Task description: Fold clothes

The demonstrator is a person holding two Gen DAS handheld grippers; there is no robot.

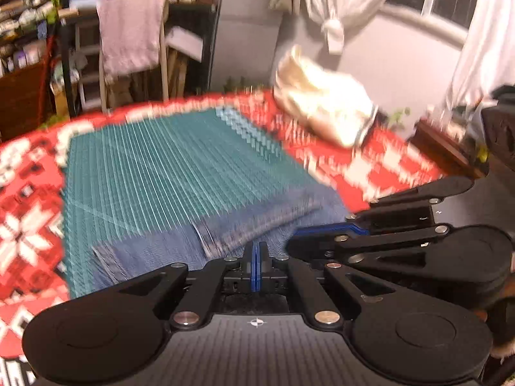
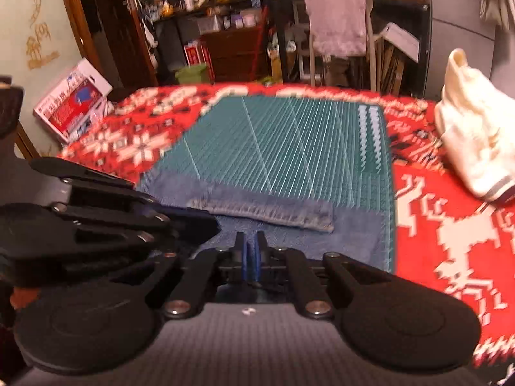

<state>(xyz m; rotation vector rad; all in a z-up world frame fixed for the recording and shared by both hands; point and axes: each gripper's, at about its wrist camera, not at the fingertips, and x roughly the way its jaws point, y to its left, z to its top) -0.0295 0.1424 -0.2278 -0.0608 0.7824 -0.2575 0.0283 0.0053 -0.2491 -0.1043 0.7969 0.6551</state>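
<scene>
Blue jeans (image 2: 289,222) lie on a green mat (image 2: 289,135) over a red patterned bed cover (image 2: 450,225), just ahead of both tongs. The jeans' long axis runs L–R across both views. Left tongs (image 1: 256,251) and right tongs (image 2: 250,244) sit side by side, equally near, jaws nearly together; can't tell if cloth is pinched. A white garment (image 2: 476,135) sits far right.

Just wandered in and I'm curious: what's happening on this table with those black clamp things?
A person is folding clothes using two hand-held black grippers. The left gripper and right gripper sit side by side, both nearly closed, at the near edge of a blue denim garment on a green cutting mat. A cream knitted sweater waits aside on the red patterned tablecloth.
</scene>
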